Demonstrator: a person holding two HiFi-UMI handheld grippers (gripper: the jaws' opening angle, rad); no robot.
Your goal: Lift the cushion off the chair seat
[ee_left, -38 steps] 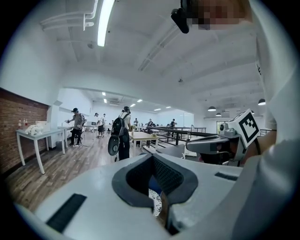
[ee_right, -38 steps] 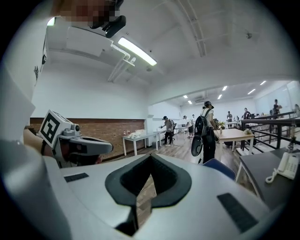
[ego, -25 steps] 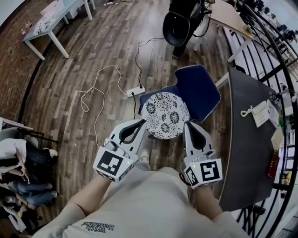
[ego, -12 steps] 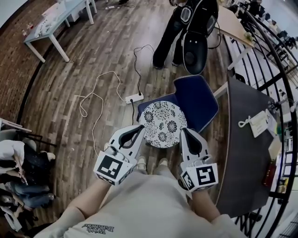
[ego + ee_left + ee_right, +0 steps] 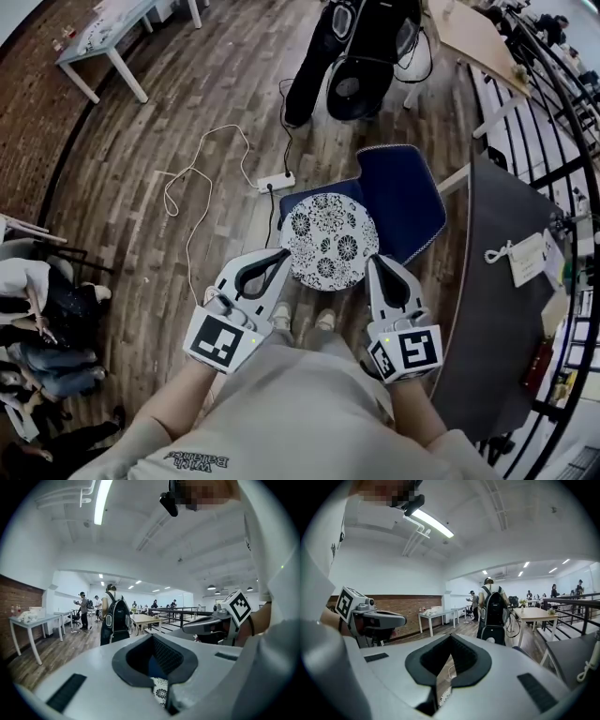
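No lift yet: cushion (image 5: 330,239) flat on the chair (image 5: 408,197) seat, covering its front edge. Left gripper (image 5: 279,255) and right gripper (image 5: 377,263) clenched, empty, flanking the cushion's near rim; contact unclear. Left to do: open, grasp, raise.

Both forearms (image 5: 183,398) reach forward, left tongs (image 5: 278,255) and right tongs (image 5: 375,262) each closed, empty, nearly level.

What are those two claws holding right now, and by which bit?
Nothing. The left gripper and right gripper are both shut and empty, one at each side of the cushion on the chair.
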